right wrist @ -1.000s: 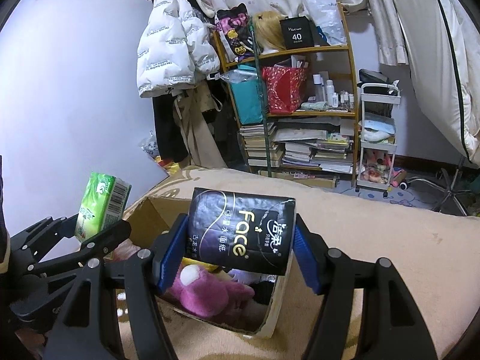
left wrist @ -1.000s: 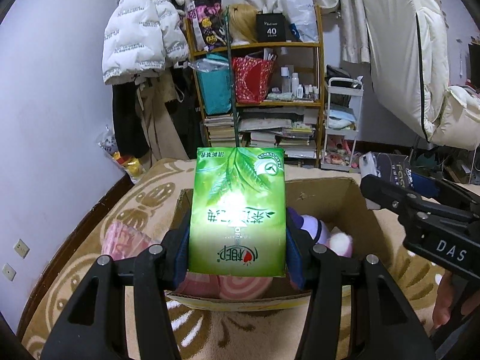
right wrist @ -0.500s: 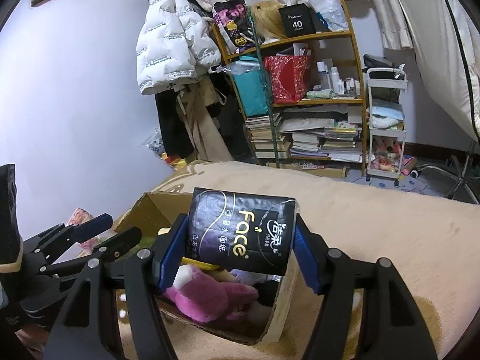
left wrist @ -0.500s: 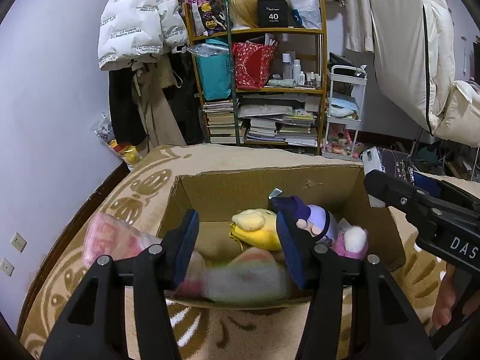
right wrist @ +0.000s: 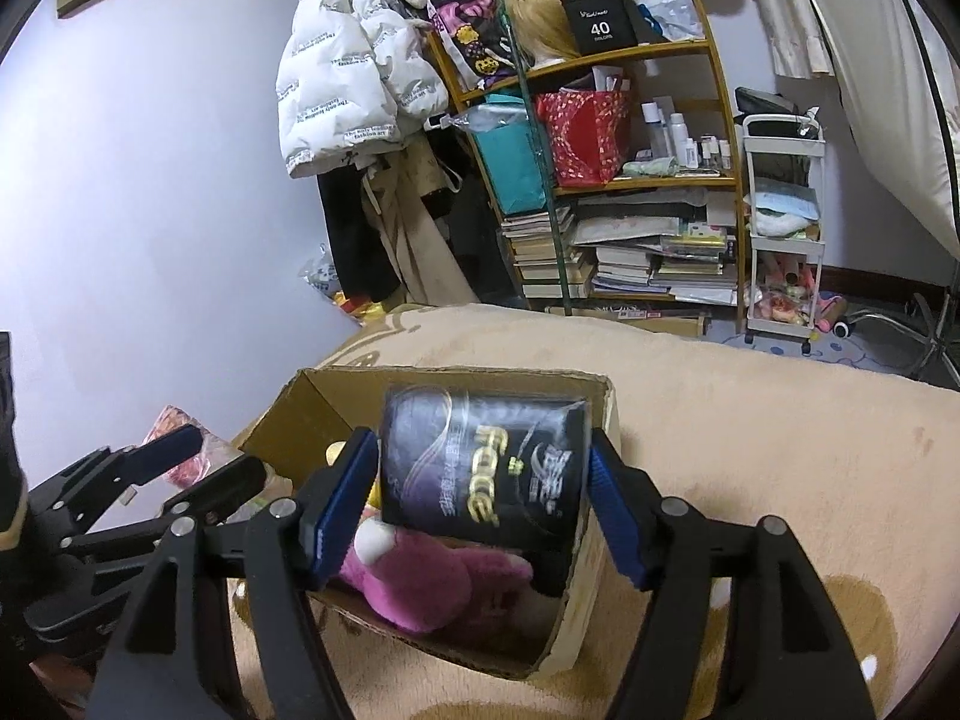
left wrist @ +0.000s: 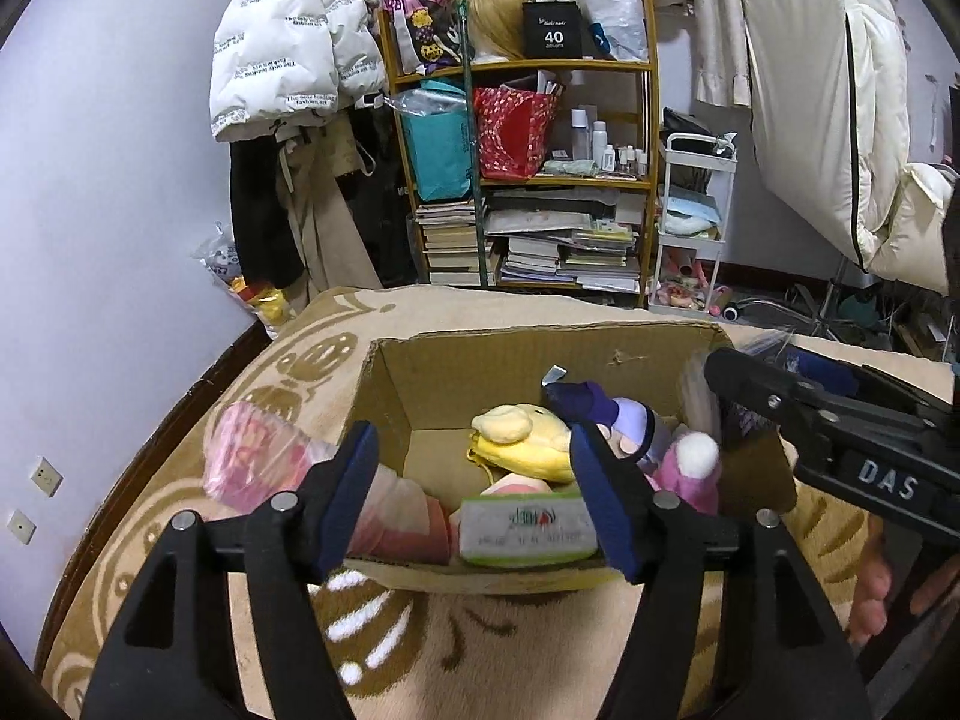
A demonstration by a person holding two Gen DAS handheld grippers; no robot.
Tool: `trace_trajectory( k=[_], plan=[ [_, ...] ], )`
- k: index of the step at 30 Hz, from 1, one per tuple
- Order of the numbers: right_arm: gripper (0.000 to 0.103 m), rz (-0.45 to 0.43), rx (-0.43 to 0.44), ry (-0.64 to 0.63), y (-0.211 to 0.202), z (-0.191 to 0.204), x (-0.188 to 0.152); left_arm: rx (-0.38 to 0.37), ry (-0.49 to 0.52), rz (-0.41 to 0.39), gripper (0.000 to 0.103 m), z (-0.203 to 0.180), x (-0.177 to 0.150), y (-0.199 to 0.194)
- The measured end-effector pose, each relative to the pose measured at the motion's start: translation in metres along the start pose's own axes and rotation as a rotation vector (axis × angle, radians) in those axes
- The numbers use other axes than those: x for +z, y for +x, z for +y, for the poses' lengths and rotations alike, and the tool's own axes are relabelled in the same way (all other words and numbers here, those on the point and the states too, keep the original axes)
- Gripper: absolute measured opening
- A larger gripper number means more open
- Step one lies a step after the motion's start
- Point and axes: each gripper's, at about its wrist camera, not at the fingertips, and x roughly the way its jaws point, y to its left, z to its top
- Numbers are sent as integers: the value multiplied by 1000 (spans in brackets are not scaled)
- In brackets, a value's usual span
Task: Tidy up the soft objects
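While jaws open: black pack (right wrist: 483, 471) above box rim (right wrist: 603, 504).

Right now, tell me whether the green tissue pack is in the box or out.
In. The green tissue pack lies inside the cardboard box by its near wall, beside the plush toys.

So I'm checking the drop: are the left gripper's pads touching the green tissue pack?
Apart. In the left wrist view, the green tissue pack lies in the cardboard box below the opening left gripper, clear of both pads.

Plush toys (left wrist: 540, 444) crowd the cardboard box (left wrist: 516, 360); its far-left corner stays free.
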Motion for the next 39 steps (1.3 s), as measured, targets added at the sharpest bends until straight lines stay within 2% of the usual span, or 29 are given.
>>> trace_trajectory(
  k=[6, 8, 12, 14, 16, 23, 39],
  plan=[
    [81, -18, -4, -3, -7, 2, 0, 24, 3, -13, 77, 4, -5, -21],
    [91, -25, -10, -1, -11, 4, 0, 32, 2, -14, 82, 6, -7, -29],
    [95, -53, -28, -6, -26, 9, 2, 52, 0, -22, 89, 10, -10, -43],
    [103, -67, -48, -16, -36, 12, 1, 59, -4, -26, 92, 13, -12, -52],
    [103, -79, -62, -24, -45, 15, 1, 64, -12, -34, 96, 16, -13, -60],
    [103, -97, -92, -44, -77, 25, -5, 81, -21, -73, 100, 22, -17, -90],
    [103, -141, -148, -53, -137, 33, -21, 87, -43, -95, 100, 35, -37, -141]
  ],
)
